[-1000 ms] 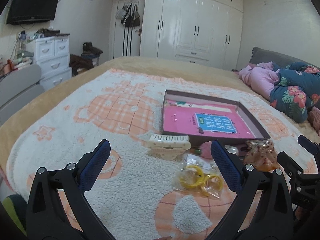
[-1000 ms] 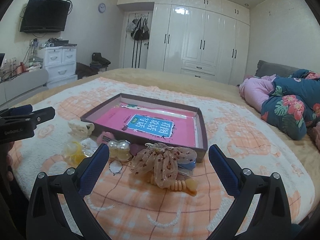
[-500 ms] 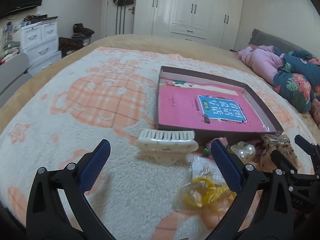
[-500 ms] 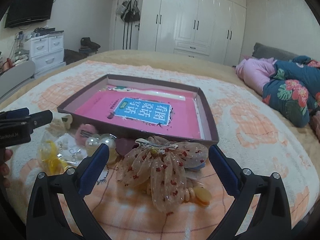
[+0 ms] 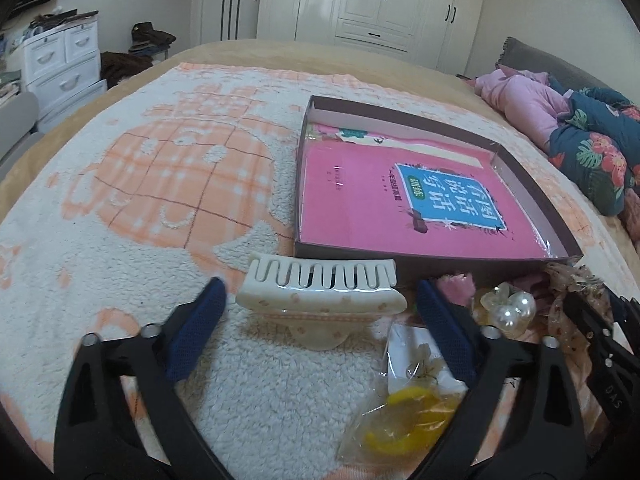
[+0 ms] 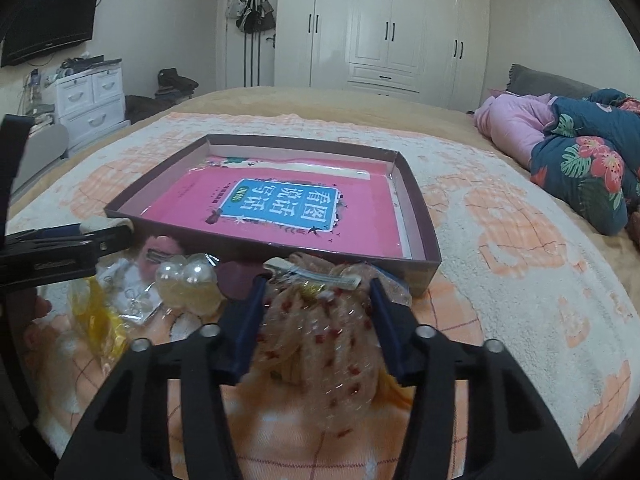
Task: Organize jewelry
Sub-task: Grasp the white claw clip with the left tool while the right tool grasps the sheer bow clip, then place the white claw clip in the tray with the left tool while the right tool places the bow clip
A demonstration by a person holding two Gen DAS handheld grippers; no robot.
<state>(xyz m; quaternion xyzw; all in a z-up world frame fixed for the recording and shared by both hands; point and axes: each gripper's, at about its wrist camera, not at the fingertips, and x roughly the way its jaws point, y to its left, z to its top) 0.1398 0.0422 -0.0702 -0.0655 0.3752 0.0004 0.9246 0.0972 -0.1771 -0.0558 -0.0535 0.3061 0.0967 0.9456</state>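
- Both claws have advanced toward the clutter beside one box (image 5: 416,268) on the bed.
- Left claw (image 5: 320,300): released, straddling one white hair clip (image 5: 322,294).
- Right claw (image 6: 318,300): narrowed around one mesh bow clip (image 6: 320,320), contact unclear.
- Two pearl beads (image 6: 186,274) lie beside it.

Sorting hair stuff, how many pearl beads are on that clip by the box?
2 pearl beads, side by side on the clip, near the box front wall; others may be hidden.

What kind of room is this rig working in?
Almost certainly a home bedroom: the work goes on atop a blanket-covered bed, with white wardrobes along the far wall, a wall-mounted TV and bags hanging on the door.
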